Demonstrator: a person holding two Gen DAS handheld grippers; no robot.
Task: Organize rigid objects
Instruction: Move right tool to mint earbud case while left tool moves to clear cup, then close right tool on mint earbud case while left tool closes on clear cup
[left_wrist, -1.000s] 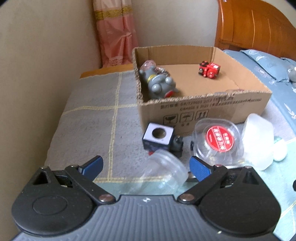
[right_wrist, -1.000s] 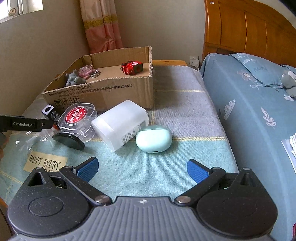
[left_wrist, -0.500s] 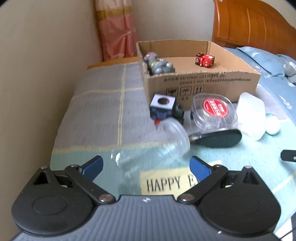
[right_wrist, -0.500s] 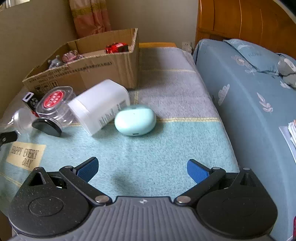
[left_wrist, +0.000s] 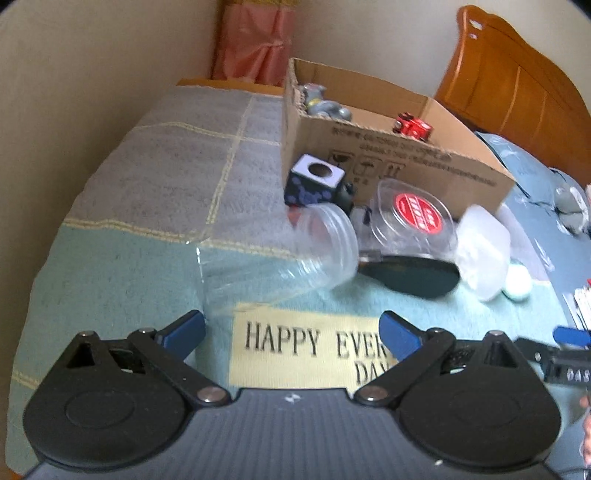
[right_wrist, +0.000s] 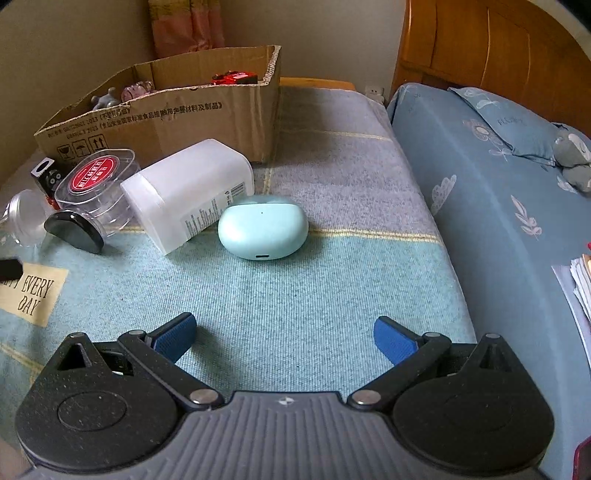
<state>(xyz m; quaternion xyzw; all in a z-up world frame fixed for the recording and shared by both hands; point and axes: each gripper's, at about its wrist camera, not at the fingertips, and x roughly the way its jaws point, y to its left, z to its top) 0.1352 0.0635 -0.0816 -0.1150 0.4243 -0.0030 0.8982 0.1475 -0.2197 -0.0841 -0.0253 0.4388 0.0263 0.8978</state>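
Observation:
A cardboard box (left_wrist: 424, 162) (right_wrist: 207, 110) holds a grey toy (left_wrist: 317, 101) and a red toy car (left_wrist: 412, 127). In front of it lie a clear jar (left_wrist: 295, 258) on its side, a black-and-white cube (left_wrist: 314, 181), a clear tub with a red label (left_wrist: 410, 218) (right_wrist: 96, 184), a black lid (left_wrist: 410, 275) (right_wrist: 74, 232), a white plastic container (right_wrist: 188, 199) (left_wrist: 484, 254) and a mint earbud case (right_wrist: 262, 230). My left gripper (left_wrist: 291, 328) is open and empty, just short of the clear jar. My right gripper (right_wrist: 284, 336) is open and empty, short of the earbud case.
The objects lie on a teal and grey blanket (right_wrist: 295, 295) with a "HAPPY EVERY DAY" patch (left_wrist: 306, 347). A wall runs along the left. A blue bedspread (right_wrist: 498, 184) and wooden headboard (right_wrist: 480, 44) are on the right, with papers (right_wrist: 576, 280) at the far right.
Both grippers have pulled back from the objects and stayed open. The left one has tilted, so the box and jar sit farther off. The earbud case has grown nearer in the right view.

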